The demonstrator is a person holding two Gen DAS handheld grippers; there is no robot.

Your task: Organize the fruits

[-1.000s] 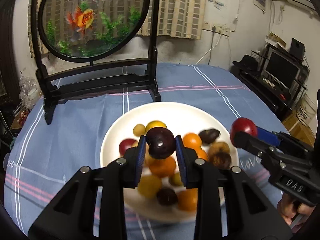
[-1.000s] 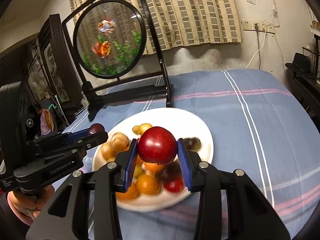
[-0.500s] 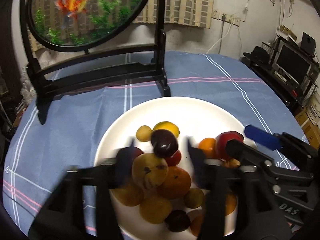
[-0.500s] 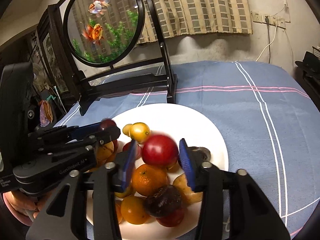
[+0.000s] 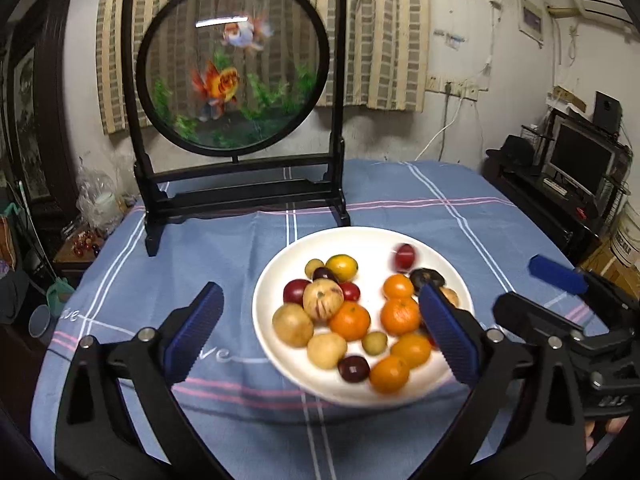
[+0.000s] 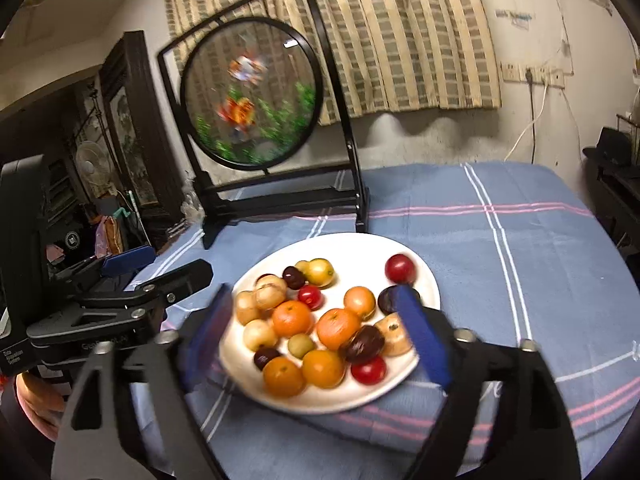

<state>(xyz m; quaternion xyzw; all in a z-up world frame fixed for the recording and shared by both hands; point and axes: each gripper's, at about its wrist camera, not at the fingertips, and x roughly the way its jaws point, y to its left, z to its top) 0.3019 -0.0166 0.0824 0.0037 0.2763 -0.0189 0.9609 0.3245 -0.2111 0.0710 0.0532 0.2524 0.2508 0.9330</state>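
A white plate [image 5: 280, 264] [image 6: 360, 240] holds several oranges, plums and pale yellow fruits. My left gripper [image 5: 318, 289] hangs above the plate's near side, its jaws opening wide with nothing gripped; fruit lies below the gap. The dark plum [image 5: 325, 274] [image 6: 294, 277] rests by a yellow fruit. My right gripper [image 6: 312, 294] is opening too, its pads touching no fruit. A red plum [image 5: 405, 257] [image 6: 400, 268] lies alone at the plate's far right, blurred in the left wrist view. Each view shows the other gripper beside the plate: the right gripper [image 5: 516, 285] and the left gripper [image 6: 180, 262].
A round goldfish screen in a black stand [image 5: 236, 72] [image 6: 252, 92] rises just behind the plate on the blue striped tablecloth [image 5: 400, 208]. A monitor and shelves [image 5: 580, 160] stand past the table's right edge. A person's hand [image 6: 36, 400] holds the left gripper.
The left gripper let go of the dark plum and the right gripper let go of the red plum; both fruits now lie on the plate. Both grippers drew back and up, jaws spreading wide.
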